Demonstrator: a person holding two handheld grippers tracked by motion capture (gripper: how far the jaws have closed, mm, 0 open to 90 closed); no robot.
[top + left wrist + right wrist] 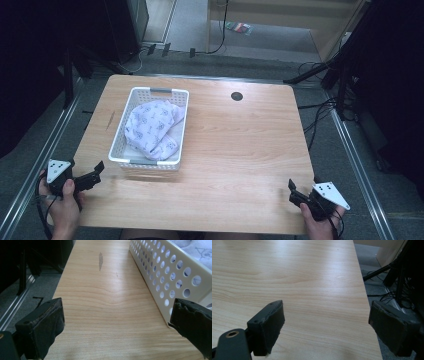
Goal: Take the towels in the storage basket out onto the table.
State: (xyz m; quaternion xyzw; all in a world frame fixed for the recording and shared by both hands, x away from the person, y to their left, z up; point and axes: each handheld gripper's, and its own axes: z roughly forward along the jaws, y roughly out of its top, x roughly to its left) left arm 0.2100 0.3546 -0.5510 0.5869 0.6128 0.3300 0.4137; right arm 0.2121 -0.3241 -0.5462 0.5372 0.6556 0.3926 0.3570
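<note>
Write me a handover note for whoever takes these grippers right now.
Left hand-held gripper: open, empty, at the table's near left corner, just off the white basket.
Right hand-held gripper: open, empty, at the near right edge of the table.
Patterned cloth: bundled inside the basket, on the table's left half.
Done: nothing visibly handled yet.
Left: probably reach into the basket and take the cloth; the left gripper is nearer.

The cloth hides most of the basket floor. In the left gripper view the basket's far end runs past the top edge. The small colourful object on the far floor is too small to identify.
</note>
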